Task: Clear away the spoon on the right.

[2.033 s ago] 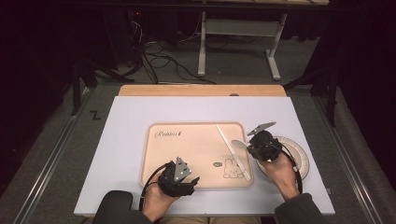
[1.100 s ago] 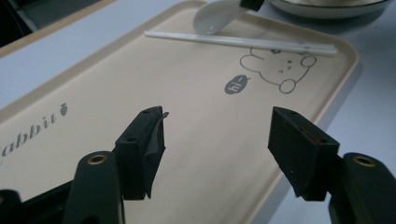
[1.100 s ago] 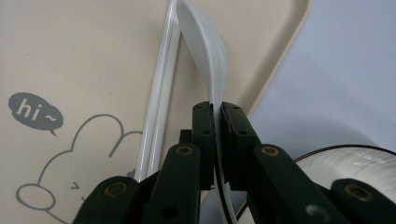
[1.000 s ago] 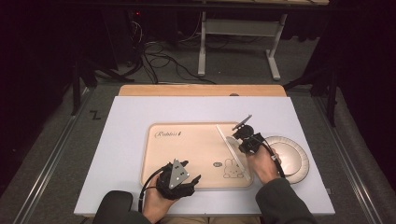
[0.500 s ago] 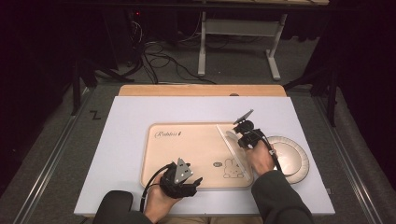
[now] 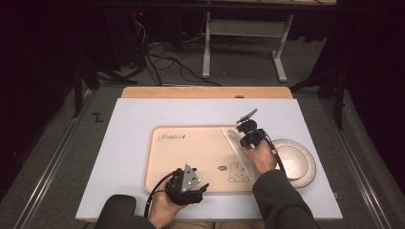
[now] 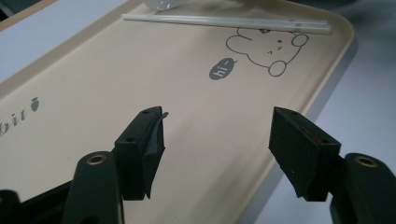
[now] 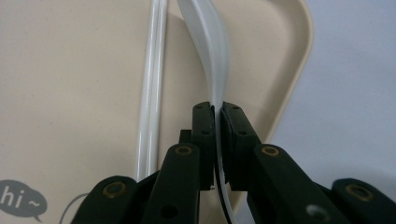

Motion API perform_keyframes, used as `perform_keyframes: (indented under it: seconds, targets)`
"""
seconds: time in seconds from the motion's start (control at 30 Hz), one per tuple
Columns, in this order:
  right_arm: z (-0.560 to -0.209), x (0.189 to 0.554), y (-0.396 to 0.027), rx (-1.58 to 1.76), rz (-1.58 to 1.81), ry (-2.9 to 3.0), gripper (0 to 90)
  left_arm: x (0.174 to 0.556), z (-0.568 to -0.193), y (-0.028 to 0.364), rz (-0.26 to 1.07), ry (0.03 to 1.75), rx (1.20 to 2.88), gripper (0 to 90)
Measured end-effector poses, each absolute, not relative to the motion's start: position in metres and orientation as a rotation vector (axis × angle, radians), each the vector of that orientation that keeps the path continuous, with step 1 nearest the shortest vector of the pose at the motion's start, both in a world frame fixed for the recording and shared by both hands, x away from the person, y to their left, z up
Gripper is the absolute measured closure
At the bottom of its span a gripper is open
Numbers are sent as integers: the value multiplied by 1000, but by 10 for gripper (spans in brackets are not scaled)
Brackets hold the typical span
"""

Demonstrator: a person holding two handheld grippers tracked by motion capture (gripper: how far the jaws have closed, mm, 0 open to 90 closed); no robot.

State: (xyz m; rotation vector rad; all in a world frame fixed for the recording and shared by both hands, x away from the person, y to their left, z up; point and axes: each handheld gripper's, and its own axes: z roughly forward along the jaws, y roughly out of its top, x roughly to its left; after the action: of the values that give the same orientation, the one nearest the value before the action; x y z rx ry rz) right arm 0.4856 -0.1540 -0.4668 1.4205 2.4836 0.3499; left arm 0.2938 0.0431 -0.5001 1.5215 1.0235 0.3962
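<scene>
The left hand-held gripper [image 6: 187,183] hovers at the beige tray's [image 6: 191,157] near edge, jaws spread wide and empty. Farther right, the right hand-held gripper [image 8: 217,122] is clenched on a translucent white spoon's [image 8: 208,42] thin curved handle, beside pale chopsticks [image 8: 152,88], over the tray's right edge.

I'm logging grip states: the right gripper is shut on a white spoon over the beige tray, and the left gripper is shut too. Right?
Not quite. The left gripper is open: the left gripper view shows its jaws wide apart over the beige tray. The right gripper is indeed shut on the white spoon.
</scene>
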Motion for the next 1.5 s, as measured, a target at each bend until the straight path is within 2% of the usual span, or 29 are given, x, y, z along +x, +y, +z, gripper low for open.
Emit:
perform_keyframes:
  seconds: [0.47, 0.7, 0.97, 1.07, 1.23, 1.5]
  targets:
    - [-475, 494, -159, 1493, 425, 2481, 811, 299, -500, 40, 396, 1033, 1496, 361]
    - [-472, 491, -158, 1426, 338, 2469, 668, 299, -500, 39, 402, 1038, 1486, 362]
    - [-467, 489, -161, 1395, 365, 2467, 550, 301, -500, 41, 404, 1049, 1498, 364]
    - [-454, 479, -166, 1369, 441, 2447, 526, 301, -501, 40, 403, 1056, 1493, 364]
    - [-434, 452, -175, 1309, 549, 2453, 550, 303, -499, 44, 404, 1075, 1485, 366]
    - [-409, 406, -211, 1218, 754, 2424, 548, 304, -494, 48, 408, 1092, 1468, 366]
